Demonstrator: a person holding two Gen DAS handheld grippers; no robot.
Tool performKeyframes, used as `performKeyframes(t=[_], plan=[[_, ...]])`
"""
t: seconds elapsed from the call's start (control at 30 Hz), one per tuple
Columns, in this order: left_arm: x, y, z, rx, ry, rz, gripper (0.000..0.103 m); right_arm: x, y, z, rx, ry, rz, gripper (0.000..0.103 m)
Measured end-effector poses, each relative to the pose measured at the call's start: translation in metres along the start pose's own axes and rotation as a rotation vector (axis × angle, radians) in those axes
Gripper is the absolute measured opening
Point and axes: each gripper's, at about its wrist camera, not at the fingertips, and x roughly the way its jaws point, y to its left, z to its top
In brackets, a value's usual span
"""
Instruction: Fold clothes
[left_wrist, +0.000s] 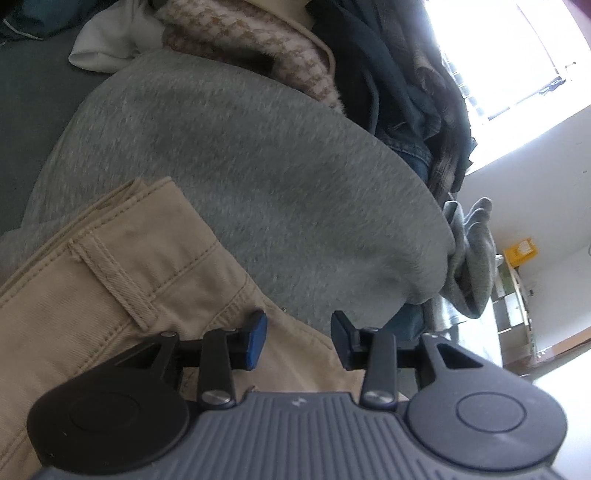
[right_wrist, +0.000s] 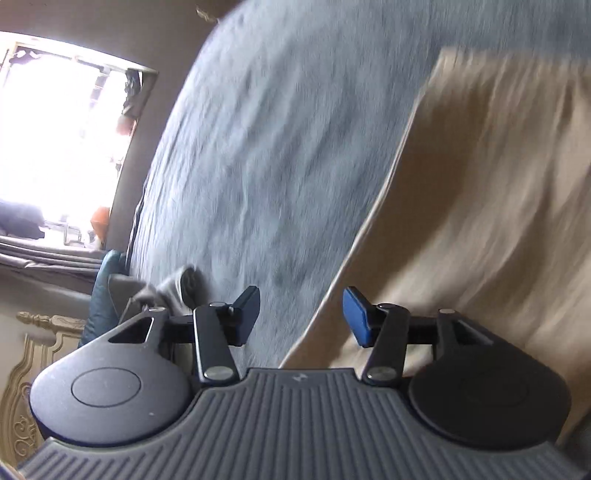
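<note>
Beige trousers (left_wrist: 122, 280) lie on a grey fleece garment (left_wrist: 258, 177); their waistband and a belt loop show in the left wrist view. My left gripper (left_wrist: 298, 334) is open just over the trousers' edge, where beige meets grey, with nothing pinched between its pads. In the blurred right wrist view the beige trousers (right_wrist: 480, 221) fill the right half and the grey garment (right_wrist: 277, 147) the middle. My right gripper (right_wrist: 301, 314) is open over the trousers' hem edge, its pads apart from the cloth.
A heap of unfolded clothes sits behind: a houndstooth piece (left_wrist: 229, 40), dark denim (left_wrist: 399, 96), a white item (left_wrist: 110, 40). A grey sleeve (left_wrist: 469, 258) hangs off the right edge. Bright windows (right_wrist: 62, 140) glare at the side, above an ornate carved frame (right_wrist: 33, 369).
</note>
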Motion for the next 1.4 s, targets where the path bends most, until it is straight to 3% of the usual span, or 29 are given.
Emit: performKeyframes(t=[0.13,0.27,0.47,0.67,0.83,0.93,0.97,1.03,1.07,1.1,1.2,1.3,1.4], plan=[[-0.004,-0.014,0.002,0.042,-0.005,0.055,0.043,-0.045,-0.016,0.026,-0.006,-0.064,-0.05,0.053],[-0.024,-0.031,-0.002,0.084,-0.046,0.106,0.047,-0.086,-0.04,0.041,-0.048,-0.106,-0.167,0.054],[-0.037,-0.086,-0.026,0.178,-0.081,0.113,0.049,-0.103,-0.058,0.047,-0.16,-0.098,-0.246,0.054],[-0.033,-0.167,-0.09,0.322,-0.009,0.039,0.052,-0.068,-0.027,0.066,-0.534,-0.043,-0.251,0.054],[0.004,-0.25,-0.182,0.464,0.132,-0.069,0.053,-0.036,-0.007,0.081,-0.881,0.078,-0.245,0.054],[0.035,-0.305,-0.238,0.537,0.211,-0.172,0.053,-0.025,-0.005,0.079,-1.072,0.17,-0.265,0.053],[0.047,-0.322,-0.256,0.556,0.242,-0.208,0.053,-0.021,-0.008,0.079,-1.118,0.197,-0.269,0.052],[0.067,-0.352,-0.286,0.583,0.294,-0.257,0.053,-0.015,-0.014,0.078,-1.207,0.247,-0.274,0.036],[0.076,-0.365,-0.299,0.592,0.314,-0.275,0.053,-0.015,-0.016,0.076,-1.241,0.251,-0.26,0.013],[0.085,-0.376,-0.309,0.592,0.329,-0.293,0.053,-0.019,-0.016,0.074,-1.263,0.248,-0.238,0.008],[0.106,-0.398,-0.328,0.541,0.346,-0.331,0.053,-0.039,-0.011,0.061,-1.325,0.21,-0.149,0.005],[0.12,-0.407,-0.338,0.458,0.356,-0.336,0.053,-0.055,-0.011,0.021,-1.539,0.179,-0.064,0.006],[0.135,-0.412,-0.349,0.446,0.369,-0.303,0.053,-0.056,-0.022,-0.016,-1.725,0.214,-0.012,0.009]])
